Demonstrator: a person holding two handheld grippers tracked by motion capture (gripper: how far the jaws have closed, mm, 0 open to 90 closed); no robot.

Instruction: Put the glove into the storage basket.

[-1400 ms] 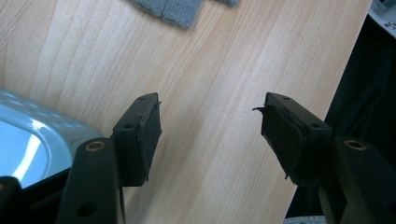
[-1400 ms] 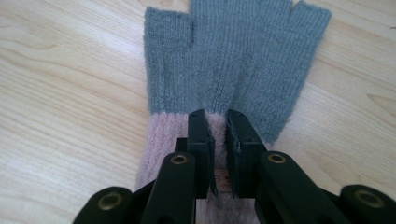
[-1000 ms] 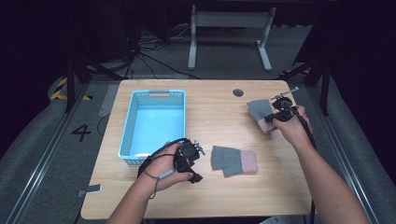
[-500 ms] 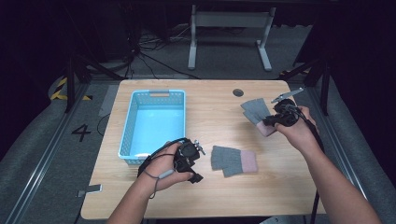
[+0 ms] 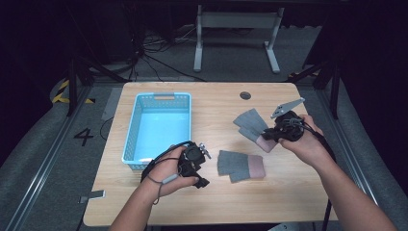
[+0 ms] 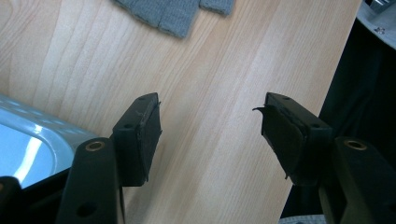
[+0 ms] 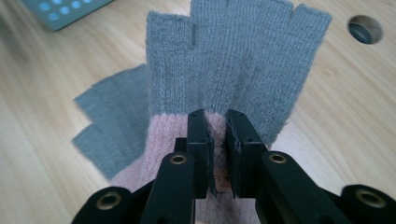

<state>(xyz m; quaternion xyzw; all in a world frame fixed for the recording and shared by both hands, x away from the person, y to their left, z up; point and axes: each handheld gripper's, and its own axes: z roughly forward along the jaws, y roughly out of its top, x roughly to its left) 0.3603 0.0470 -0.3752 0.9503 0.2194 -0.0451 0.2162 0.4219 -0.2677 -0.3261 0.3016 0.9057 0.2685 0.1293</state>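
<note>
A grey fingerless glove with a pink cuff [image 5: 249, 123] hangs tilted just above the table's right side. My right gripper [image 5: 270, 136] is shut on it. In the right gripper view the jaws [image 7: 217, 126] pinch the pink cuff, and the glove's grey fingers [image 7: 243, 60] fan out beyond them. A second grey glove with a pink cuff [image 5: 240, 166] lies flat near the table's middle. My left gripper [image 5: 199, 166] rests just left of it, beside the blue basket [image 5: 130, 144]. Its jaws [image 6: 210, 121] stand open over bare wood, with the flat glove's edge [image 6: 173, 16] farther ahead.
The blue plastic basket has nothing in it and takes up the table's left half. A round cable hole [image 5: 246, 95] sits near the far edge. Bare wood lies along the front edge [image 5: 240, 211]. Table legs and cables stand on the dark floor behind.
My right hand has carried the held glove up off the table and nearer to the person, slightly leftward. The left gripper and the flat glove have stayed put.
</note>
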